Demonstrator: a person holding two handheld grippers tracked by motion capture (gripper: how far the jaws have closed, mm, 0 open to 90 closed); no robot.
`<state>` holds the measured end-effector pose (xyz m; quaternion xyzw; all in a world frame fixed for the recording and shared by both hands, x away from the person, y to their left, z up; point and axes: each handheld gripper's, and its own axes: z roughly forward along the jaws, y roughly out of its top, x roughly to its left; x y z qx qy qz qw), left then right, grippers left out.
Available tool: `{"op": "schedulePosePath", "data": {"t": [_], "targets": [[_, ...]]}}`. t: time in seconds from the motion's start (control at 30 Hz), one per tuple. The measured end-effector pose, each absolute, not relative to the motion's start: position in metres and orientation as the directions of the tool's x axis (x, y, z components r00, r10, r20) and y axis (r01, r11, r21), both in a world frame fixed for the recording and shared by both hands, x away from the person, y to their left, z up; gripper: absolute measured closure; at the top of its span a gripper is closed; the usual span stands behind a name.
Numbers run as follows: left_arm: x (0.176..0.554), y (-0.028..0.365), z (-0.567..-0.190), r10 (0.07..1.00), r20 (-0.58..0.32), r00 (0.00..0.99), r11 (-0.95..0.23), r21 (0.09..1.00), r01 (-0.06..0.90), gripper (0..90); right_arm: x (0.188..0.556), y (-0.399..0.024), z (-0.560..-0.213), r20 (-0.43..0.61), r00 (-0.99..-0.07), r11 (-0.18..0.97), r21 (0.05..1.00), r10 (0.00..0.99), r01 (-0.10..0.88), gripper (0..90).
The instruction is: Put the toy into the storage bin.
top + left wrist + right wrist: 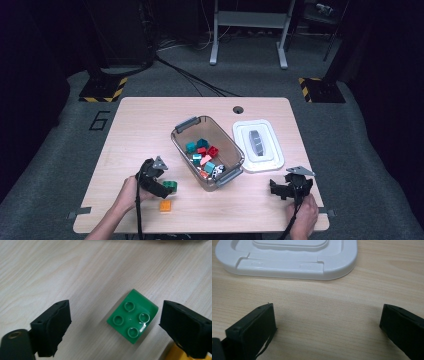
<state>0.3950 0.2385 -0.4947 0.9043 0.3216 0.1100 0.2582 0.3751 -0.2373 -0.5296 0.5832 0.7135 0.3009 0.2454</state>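
Observation:
A green four-stud brick [132, 315] lies flat on the wooden table [145, 125], studs up, between the wide-apart jaws of my left gripper [115, 327]; neither pad touches it. From above, that brick [170, 186] sits just right of the left gripper [162, 189], near the table's front left. An orange brick [165, 205] lies a little nearer the front edge; its yellow-orange corner [175, 353] peeks in behind the right jaw. My right gripper [327, 327] stands open over bare wood at the front right [278, 190], with nothing between its jaws.
A clear bin [183, 150] holding several coloured bricks stands mid-table, grey handles at both ends. Its white lid [272, 161] lies flat to the right, just beyond the right gripper; the lid's edge [287, 267] runs across the far part of that view.

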Motion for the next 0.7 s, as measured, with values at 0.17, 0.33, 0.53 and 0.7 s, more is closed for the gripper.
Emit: {"op": "schedulePosePath", "data": {"t": [0.17, 0.33, 0.53, 0.7], "targets": [[0.3929, 0.2324, -0.4982, 0.592, 0.039, 0.805, -0.691, 0.539, 0.482, 29.9, 0.3750, -0.2373, -0.5295, 0.001, -0.198, 0.138, 0.715, 0.980, 0.686, 0.0], [0.3926, 0.2296, -0.5002, 0.559, 0.056, 0.827, -0.720, 0.527, 0.451, 46.4, 0.3752, -0.2375, -0.5296, 0.000, -0.200, 0.139, 0.716, 0.980, 0.684, 0.0], [0.3917, 0.2314, -0.4987, 0.557, 0.068, 0.828, -0.720, 0.537, 0.439, 58.6, 0.3752, -0.2375, -0.5296, 0.000, -0.200, 0.140, 0.716, 0.980, 0.684, 0.0], [0.3926, 0.2362, -0.4963, 0.575, 0.066, 0.816, -0.703, 0.549, 0.451, 58.8, 0.3752, -0.2375, -0.5296, 0.000, -0.200, 0.140, 0.716, 0.980, 0.684, 0.0]]}}
